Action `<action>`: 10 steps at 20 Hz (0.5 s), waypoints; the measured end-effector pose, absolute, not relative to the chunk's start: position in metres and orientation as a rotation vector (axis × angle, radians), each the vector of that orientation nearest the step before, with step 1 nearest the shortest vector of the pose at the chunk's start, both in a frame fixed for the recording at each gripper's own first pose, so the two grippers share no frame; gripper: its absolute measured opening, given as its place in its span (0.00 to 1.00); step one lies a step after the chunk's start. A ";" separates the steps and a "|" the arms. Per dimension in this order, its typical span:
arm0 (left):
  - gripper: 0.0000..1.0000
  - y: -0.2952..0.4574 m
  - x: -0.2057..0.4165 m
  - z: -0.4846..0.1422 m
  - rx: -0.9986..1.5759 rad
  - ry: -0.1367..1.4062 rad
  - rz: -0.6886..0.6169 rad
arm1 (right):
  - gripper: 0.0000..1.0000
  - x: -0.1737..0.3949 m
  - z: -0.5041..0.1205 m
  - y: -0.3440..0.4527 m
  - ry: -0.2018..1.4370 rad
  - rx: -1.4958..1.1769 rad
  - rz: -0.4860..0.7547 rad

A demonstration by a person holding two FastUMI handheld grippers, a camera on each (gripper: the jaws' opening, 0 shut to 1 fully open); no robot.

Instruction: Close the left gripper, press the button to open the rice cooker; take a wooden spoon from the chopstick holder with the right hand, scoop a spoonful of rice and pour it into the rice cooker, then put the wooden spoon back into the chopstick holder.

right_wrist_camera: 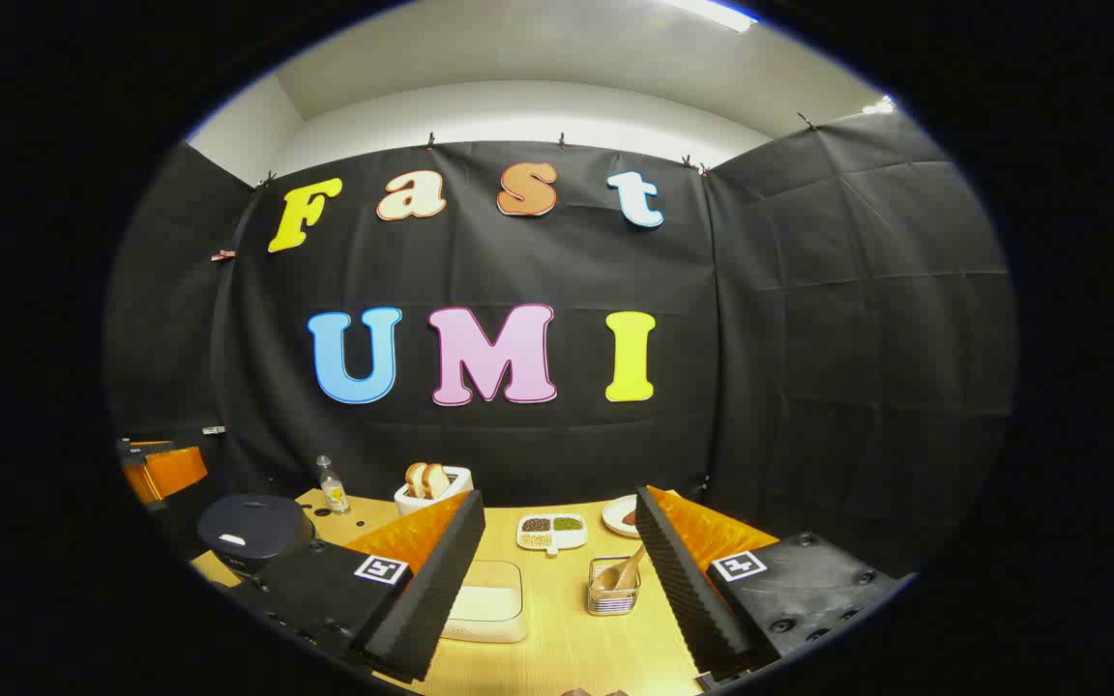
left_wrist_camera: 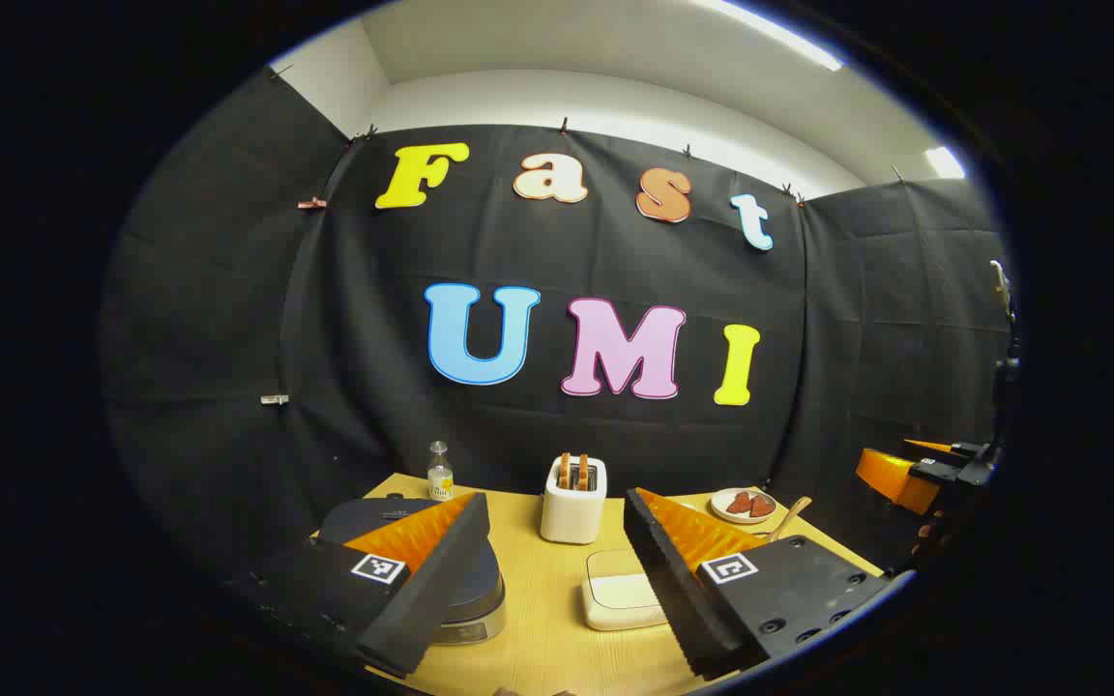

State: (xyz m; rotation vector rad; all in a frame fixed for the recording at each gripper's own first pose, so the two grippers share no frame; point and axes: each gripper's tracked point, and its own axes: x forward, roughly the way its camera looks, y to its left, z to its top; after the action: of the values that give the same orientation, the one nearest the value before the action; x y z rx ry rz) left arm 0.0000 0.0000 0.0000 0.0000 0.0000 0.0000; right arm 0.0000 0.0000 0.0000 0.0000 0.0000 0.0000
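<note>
The tabletop (right_wrist_camera: pixel 557 619) carries everything, with the rice cooker (right_wrist_camera: pixel 252 527) the largest thing on it, sitting at its left end with the lid down; in the left gripper view it lies just under the left finger. It looks heavy and rigid, so a firm push on its front button should not shift it. Next comes the lidded rice container (right_wrist_camera: pixel 484 601), likely light and apt to slide. The wire chopstick holder (right_wrist_camera: pixel 613 592) stands just right of it, and the wooden spoon (right_wrist_camera: pixel 621 572) leans inside, handle up (stiff, light, best pinched high on the handle). The left gripper (left_wrist_camera: pixel 557 556) and right gripper (right_wrist_camera: pixel 557 561) both hover above the tabletop, jaws spread wide, holding nothing.
</note>
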 end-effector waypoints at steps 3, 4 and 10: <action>0.95 0.013 0.004 -0.008 -0.021 0.018 0.024 | 0.98 0.004 -0.002 0.004 0.007 -0.001 0.004; 0.95 0.017 0.005 -0.007 -0.022 0.017 0.033 | 0.98 0.006 -0.002 0.006 0.008 -0.005 0.004; 0.95 0.021 0.005 -0.013 -0.002 0.024 0.029 | 0.98 0.009 -0.006 0.012 0.012 -0.015 0.011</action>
State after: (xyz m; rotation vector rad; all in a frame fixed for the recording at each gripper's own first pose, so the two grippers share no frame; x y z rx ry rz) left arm 0.0054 0.0210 -0.0131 -0.0020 0.0244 0.0292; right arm 0.0095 0.0124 -0.0064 -0.0148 0.0116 0.0112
